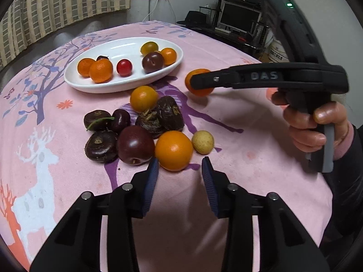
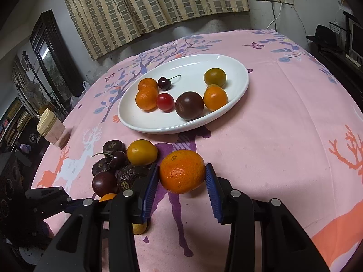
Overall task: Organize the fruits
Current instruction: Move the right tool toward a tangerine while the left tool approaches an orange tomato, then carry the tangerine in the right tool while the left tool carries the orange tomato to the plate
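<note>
The right gripper holds a mandarin between its blue pads at lower centre of the right wrist frame, apparently just clear of the tablecloth. The white plate lies directly ahead, toward upper centre. The left gripper stands open and empty, close before an orange fruit of the loose pile.

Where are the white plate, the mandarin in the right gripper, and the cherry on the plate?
white plate (image 2: 145,122): right wrist view, bare near rim.
mandarin (image 2: 182,170): right wrist view, middle of peel, between the right gripper's pads.
cherry (image 2: 164,83): right wrist view, dark body.
</note>
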Tool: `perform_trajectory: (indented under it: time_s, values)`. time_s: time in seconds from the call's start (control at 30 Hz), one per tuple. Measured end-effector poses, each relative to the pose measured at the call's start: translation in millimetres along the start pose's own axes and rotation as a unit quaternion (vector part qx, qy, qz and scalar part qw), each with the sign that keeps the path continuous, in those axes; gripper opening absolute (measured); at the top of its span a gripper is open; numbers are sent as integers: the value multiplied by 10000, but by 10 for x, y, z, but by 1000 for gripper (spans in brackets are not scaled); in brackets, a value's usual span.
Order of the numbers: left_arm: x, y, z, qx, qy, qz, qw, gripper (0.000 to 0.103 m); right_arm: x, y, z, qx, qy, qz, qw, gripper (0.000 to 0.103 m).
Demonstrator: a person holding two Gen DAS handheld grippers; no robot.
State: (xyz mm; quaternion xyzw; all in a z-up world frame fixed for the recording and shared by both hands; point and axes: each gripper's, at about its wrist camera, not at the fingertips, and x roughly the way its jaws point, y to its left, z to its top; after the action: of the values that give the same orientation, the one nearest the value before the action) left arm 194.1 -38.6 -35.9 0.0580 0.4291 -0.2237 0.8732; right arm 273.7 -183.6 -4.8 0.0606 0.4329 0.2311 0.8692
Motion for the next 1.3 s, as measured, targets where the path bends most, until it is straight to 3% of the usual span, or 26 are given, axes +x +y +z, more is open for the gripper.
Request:
perform_trajectory:
  time_s: [0.33, 0.6, 0.83, 0.93, 1.1, 1.3]
  values:
    - [167, -25, 112, -91, 27, 117, 9999, 39, -53, 42, 3, -45, -35, 108, 9999, 42]
    - [145, 8, 92, -275, 21, 0, 9996, 38, -74, 33, 5, -30, -54, 132, 9999, 42]
    - [-138, 150, 106, -681, -206, -425, 9966, 38, -121, 89, -28, -166, -170, 196, 9995, 42]
    - [-295, 344, 293, -779, -446, -425, 9951, 38, -186, 172, 14, -237, -429, 410, 9980, 42]
    - [-242, 776, 884, -1043, -919, 1, 9903, 38, -105, 215, 391, -34, -1000, 14, 9950, 42]
    - [248, 1165, 1480, -1314, -806, 286, 9876, 38, 290, 211, 850, -151, -1116, -610, 9918, 42]
